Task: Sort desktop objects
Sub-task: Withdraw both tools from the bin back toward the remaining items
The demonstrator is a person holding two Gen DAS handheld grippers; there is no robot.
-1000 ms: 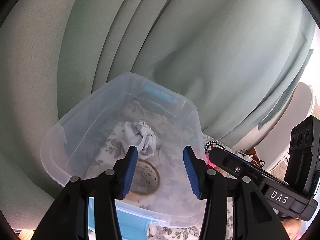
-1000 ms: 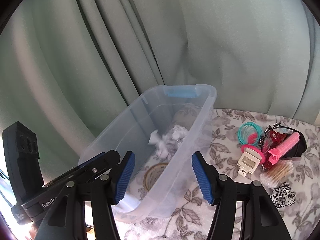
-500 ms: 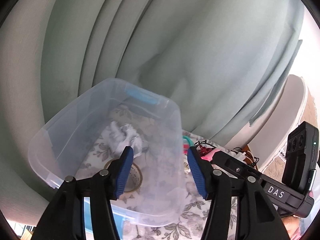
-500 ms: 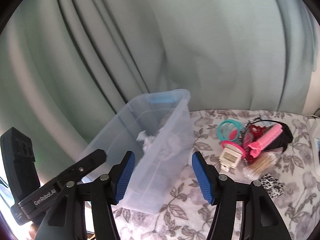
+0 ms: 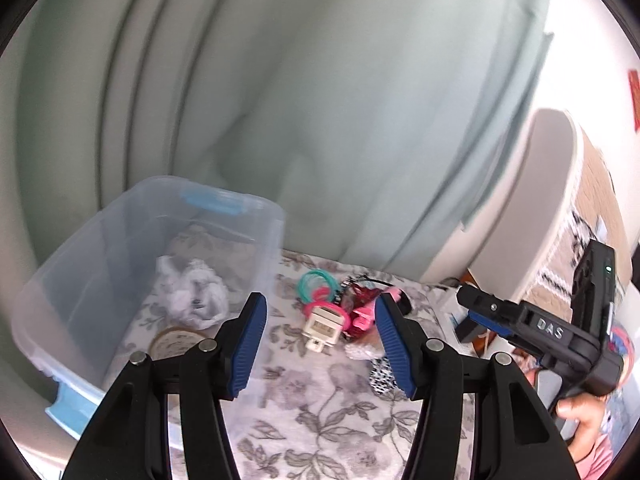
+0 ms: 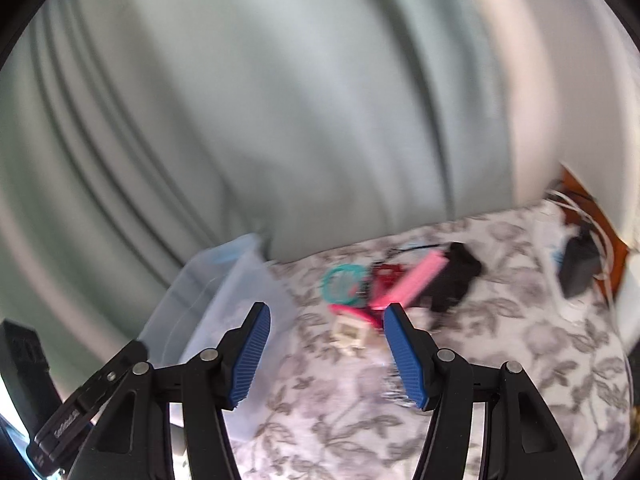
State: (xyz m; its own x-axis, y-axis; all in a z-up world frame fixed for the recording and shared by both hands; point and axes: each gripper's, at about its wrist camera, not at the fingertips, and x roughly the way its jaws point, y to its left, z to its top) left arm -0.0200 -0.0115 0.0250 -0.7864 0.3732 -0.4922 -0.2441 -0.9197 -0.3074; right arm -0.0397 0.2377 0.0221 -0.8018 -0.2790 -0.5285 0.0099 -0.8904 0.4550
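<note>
A clear plastic bin with blue handles stands at the left and holds a crumpled white paper and a tape roll. It also shows in the right wrist view. To its right lies a pile: teal rings, a white plug, a pink roller, a black item. My left gripper is open and empty above the cloth, facing the pile. My right gripper is open and empty, also facing the pile.
The table wears a grey floral cloth. A green curtain hangs behind. A dark adapter with white cables lies at the far right. The right gripper's body shows in the left wrist view.
Both grippers have swung right, from over the bin toward the pile of small objects. The bin now sits left in both views. Both stay open.
</note>
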